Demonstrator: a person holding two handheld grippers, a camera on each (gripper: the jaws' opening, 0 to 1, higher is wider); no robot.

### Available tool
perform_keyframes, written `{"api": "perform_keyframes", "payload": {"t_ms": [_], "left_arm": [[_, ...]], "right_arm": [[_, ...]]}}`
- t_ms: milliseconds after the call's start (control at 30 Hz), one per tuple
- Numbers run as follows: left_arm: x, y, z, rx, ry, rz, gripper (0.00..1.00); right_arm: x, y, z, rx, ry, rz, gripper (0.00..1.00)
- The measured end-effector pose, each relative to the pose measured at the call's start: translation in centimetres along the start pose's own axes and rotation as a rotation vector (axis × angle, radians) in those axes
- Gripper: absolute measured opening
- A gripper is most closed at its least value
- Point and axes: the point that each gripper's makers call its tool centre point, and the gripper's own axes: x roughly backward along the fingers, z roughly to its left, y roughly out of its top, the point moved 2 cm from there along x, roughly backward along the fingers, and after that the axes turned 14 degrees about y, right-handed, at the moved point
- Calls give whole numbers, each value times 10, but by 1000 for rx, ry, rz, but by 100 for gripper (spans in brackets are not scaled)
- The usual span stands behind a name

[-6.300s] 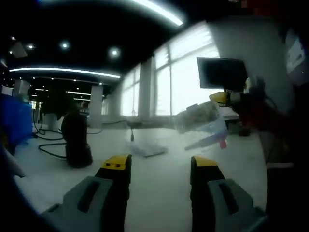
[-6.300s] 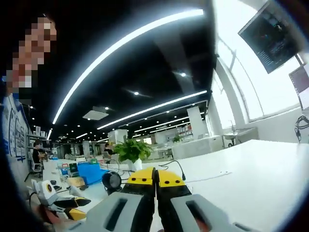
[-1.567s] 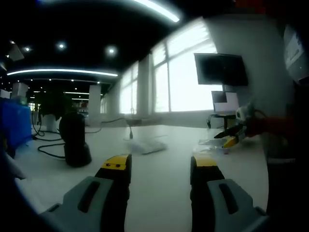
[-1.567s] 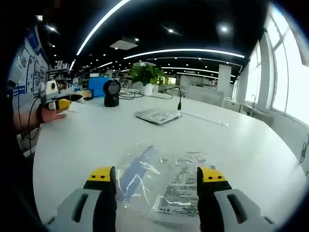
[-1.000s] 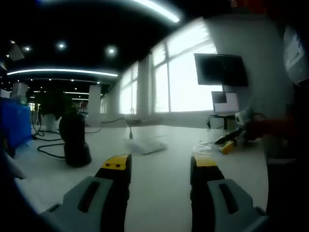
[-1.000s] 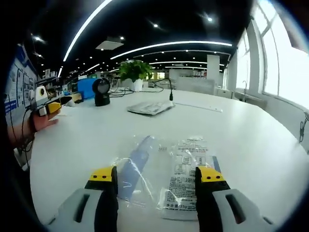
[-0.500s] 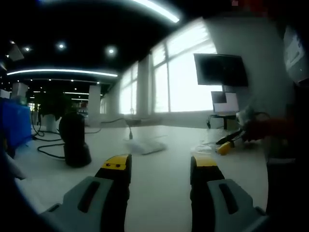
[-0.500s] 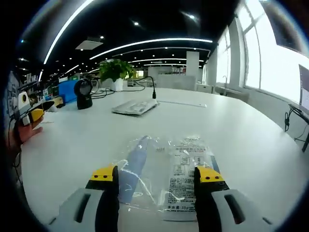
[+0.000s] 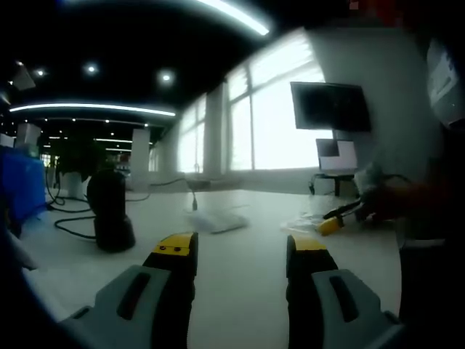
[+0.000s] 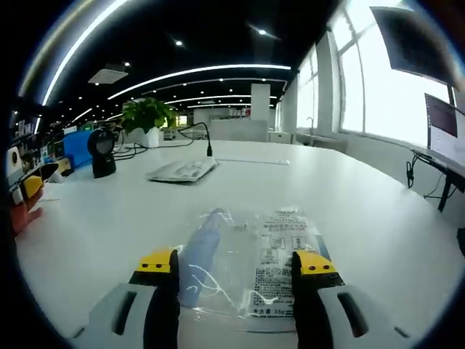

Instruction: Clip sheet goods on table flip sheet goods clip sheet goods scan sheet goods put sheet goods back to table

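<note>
- Lying flat on the white table point(image 10: 378, 218), the sheet goods point(image 10: 251, 262) are a clear plastic packet with a blue item in its left half and a printed label in its right half, label side up; I see them in the right gripper view, just beyond my jaw tips.
- My right gripper point(image 10: 236, 263) has its jaws spread wide with nothing between them, one yellow tip at each near corner of the packet. I judge I am holding it there either to take the near edge or because the packet has just been laid down; the frames alone do not settle which.
- My left gripper point(image 9: 240, 246) is also released, jaws apart and empty, held low over bare table well to the left of the packet. I keep it there out of the way, I think, so the right side has room to work.
- In the left gripper view the right gripper's yellow tip point(image 9: 330, 224) shows at the far right, low at the table surface, held by the person's hand point(image 9: 396, 200).
- Farther out stands the black scanner point(image 10: 102, 153) at the far left of the table, upright on its base, placed where a lifted packet could be presented to it.
- Between scanner and packet lies a second flat packet point(image 10: 182, 170), apart from mine.
- A potted plant point(image 10: 147, 116) and cables sit at the far edge, clear of the work.
</note>
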Motion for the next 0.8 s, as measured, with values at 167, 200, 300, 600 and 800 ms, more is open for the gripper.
{"api": "perform_keyframes", "payload": {"t_ms": [167, 200, 300, 600, 800], "left_arm": [[0, 1, 1, 2, 4, -2, 41], [0, 0, 1, 0, 4, -1, 41], [0, 0, 1, -2, 6, 0, 41], [0, 0, 1, -2, 9, 3, 41], [-1, -1, 1, -2, 7, 4, 41]], "right_arm": [[1, 0, -1, 1, 13, 0, 58], [1, 0, -1, 0, 17, -2, 59], [5, 3, -1, -15, 18, -32, 60], [18, 27, -11, -32, 11, -153, 57], [21, 28, -21, -6, 20, -136, 55]]}}
